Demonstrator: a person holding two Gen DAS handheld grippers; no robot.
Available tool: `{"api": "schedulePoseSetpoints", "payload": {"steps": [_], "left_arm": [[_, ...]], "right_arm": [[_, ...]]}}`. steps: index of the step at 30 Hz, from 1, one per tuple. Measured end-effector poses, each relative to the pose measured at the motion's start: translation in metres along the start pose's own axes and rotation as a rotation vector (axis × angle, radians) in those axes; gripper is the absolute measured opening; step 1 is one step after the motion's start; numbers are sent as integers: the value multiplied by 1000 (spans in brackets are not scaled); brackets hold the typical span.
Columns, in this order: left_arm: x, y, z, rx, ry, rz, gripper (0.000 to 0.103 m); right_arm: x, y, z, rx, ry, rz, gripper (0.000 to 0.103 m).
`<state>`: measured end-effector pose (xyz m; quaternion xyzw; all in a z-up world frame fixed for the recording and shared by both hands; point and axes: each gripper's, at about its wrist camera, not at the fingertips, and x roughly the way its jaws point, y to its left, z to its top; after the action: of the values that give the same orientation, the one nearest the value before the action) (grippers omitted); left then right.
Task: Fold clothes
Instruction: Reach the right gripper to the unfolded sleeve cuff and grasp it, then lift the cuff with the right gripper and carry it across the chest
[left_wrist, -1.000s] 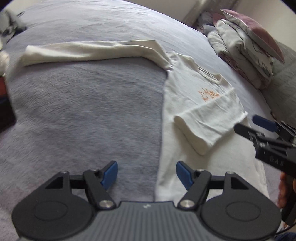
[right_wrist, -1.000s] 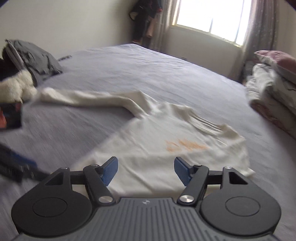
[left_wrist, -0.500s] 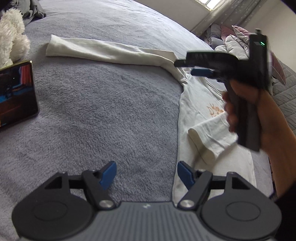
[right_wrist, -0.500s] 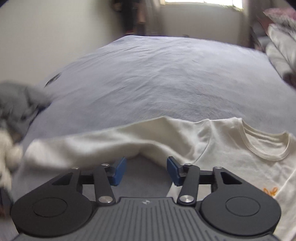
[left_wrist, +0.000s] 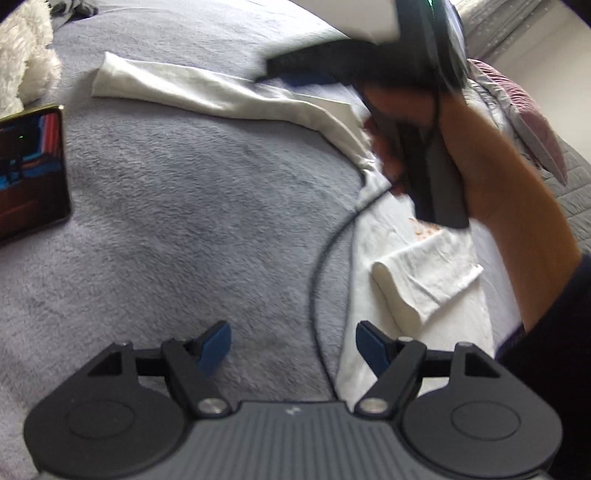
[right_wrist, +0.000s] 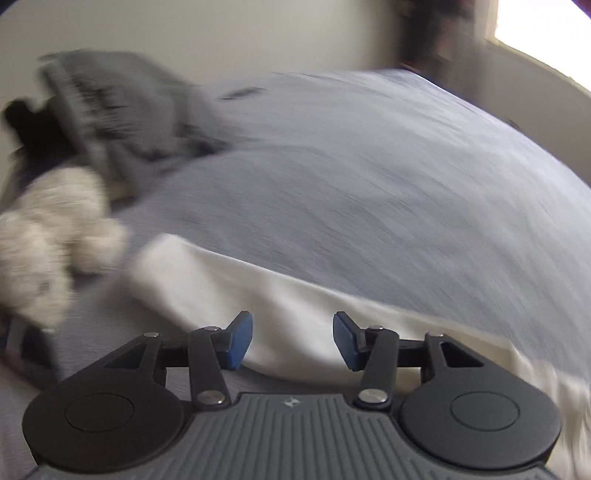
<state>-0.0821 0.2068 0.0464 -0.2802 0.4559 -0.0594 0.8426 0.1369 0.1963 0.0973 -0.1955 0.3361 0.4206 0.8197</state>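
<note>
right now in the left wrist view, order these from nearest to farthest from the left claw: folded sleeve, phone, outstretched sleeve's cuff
1. Folded sleeve: just ahead and right of the left claw, on the shirt body.
2. Phone: at the left edge, on the blanket.
3. Outstretched sleeve's cuff: far upper left, beyond the phone.

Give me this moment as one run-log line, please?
step: reaching for long sleeve | right gripper: jaws opening, empty, above sleeve | left gripper: jaws opening, empty, over grey blanket | other sleeve: folded onto shirt
</note>
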Motion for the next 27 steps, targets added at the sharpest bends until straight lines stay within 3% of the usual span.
{"api": "schedulePoseSetpoints", "payload": {"steps": [5, 7, 9, 11, 16, 22, 27], "left_arm": [[-1, 5, -1, -28, 4, 0, 78], [-3, 5, -2, -20, -1, -2, 78], [-3, 5, -3, -14, 0, 2, 78], [-2, 6, -3, -14, 5, 3, 78], [-1, 4, -3, -4, 7, 2, 78], [1, 3, -2, -8, 9, 7, 78], [1, 5, 0, 2, 3, 20, 78]], "right_arm": [[29, 79, 14, -345, 52, 99, 51], [41, 91, 15, -384, 69, 131, 49], [52, 100, 13, -414, 95, 141, 31], [61, 108, 10, -451, 114, 140, 29], [67, 103, 13, -419, 104, 163, 23], [66, 109, 13, -407, 94, 148, 8], [30, 65, 34, -179, -22, 185, 7]]}}
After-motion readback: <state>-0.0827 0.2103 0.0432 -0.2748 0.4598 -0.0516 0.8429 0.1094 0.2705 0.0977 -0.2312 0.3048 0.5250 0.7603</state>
